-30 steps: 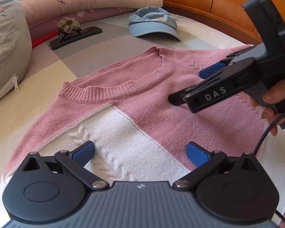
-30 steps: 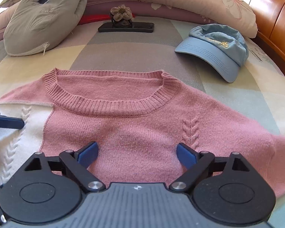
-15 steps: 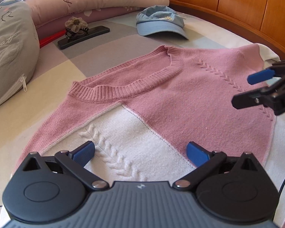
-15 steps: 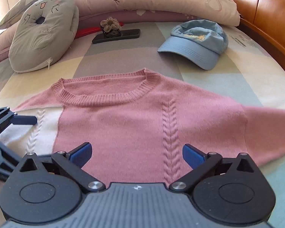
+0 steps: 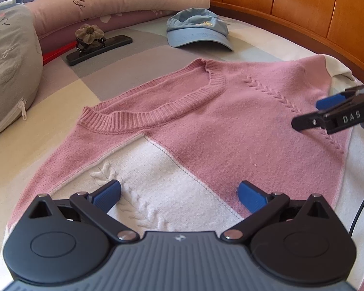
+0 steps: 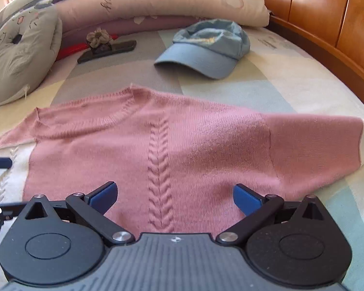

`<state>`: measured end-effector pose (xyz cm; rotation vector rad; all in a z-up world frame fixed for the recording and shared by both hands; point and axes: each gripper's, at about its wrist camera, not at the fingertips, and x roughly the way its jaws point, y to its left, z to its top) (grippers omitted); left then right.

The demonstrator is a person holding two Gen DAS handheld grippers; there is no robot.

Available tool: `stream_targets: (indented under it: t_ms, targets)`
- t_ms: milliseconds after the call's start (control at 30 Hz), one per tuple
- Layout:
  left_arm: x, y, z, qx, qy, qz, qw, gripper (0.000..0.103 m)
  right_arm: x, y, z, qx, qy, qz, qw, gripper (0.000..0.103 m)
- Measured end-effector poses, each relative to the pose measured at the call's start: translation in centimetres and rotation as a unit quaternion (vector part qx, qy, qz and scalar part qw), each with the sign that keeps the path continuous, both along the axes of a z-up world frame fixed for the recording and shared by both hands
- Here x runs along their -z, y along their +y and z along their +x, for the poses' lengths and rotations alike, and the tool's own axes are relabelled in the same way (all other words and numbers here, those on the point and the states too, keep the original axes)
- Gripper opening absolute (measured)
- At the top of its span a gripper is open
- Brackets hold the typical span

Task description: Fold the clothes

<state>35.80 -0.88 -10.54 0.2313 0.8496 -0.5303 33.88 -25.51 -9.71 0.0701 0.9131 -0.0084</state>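
The left gripper [image 5: 179,192] was held with its jaws spread wide and empty above the white panel of the sweater [image 5: 230,121], which was laid flat, front up, on the bed [image 5: 68,92]. The right gripper [image 6: 174,194] was likewise held released and empty over the pink side.

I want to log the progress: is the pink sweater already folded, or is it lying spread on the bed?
Spread. The pink sweater lies flat, front up, neckline open, one sleeve stretched sideways; no part is turned over.
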Motion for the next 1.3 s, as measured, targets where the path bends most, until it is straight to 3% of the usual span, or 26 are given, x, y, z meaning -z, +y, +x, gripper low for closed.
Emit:
stream_targets:
  t_ms: [167,267,400,467,567,667,733,833,1067,1200,1300]
  targets:
    - [-0.1,-0.2,-0.1,-0.002,-0.002,0.002,1.0000,0.102,-0.8,-1.1,-5.6,0.024,-0.010,0.006,1.000,0.103]
    - [-0.4,-0.8,-0.6,-0.001,-0.017,0.015,0.9997,0.102,-2.2,-0.7,-10.3,0.013,-0.019,0.002,1.000,0.103]
    - [0.0,-2.6,-1.3,0.013,-0.036,0.038,0.9985,0.103,-1.7,-0.8,-16.2,0.000,-0.021,0.019,1.000,0.103]
    - [0.5,-2.9,-1.2,0.009,-0.041,0.026,0.9988,0.103,-0.7,-1.4,-18.0,-0.001,-0.009,0.026,1.000,0.103]
    - [0.5,-2.6,-0.3,-0.002,-0.015,0.010,0.9998,0.103,0.0,-2.7,-20.0,-0.007,-0.008,0.014,1.000,0.103]
    - [-0.3,-3.1,-0.7,-0.014,-0.005,0.049,0.9987,0.103,0.0,-3.5,-20.3,-0.018,0.003,-0.008,1.000,0.103]
    - [-1.4,-3.9,-2.4,-0.006,-0.019,0.090,0.9958,0.102,-0.1,-3.7,-20.3,-0.024,0.008,-0.008,1.000,0.103]
    - [-3.0,-5.0,-6.3,0.044,-0.055,0.123,0.9899,0.102,0.1,-3.1,-20.1,-0.035,0.012,-0.025,0.999,0.103]
    - [-2.2,-5.8,-17.0,0.120,-0.032,0.148,0.9812,0.102,-1.1,-2.5,-21.6,-0.039,0.004,-0.010,0.999,0.103]
    - [-1.6,-4.9,-21.0,0.094,-0.036,0.148,0.9839,0.102,-1.4,-0.8,-22.7,-0.085,0.017,-0.017,0.996,0.103]
    - [-1.8,-3.7,-22.6,0.056,-0.013,0.141,0.9883,0.102,-0.9,0.8,-23.9,-0.114,0.029,-0.050,0.992,0.103]
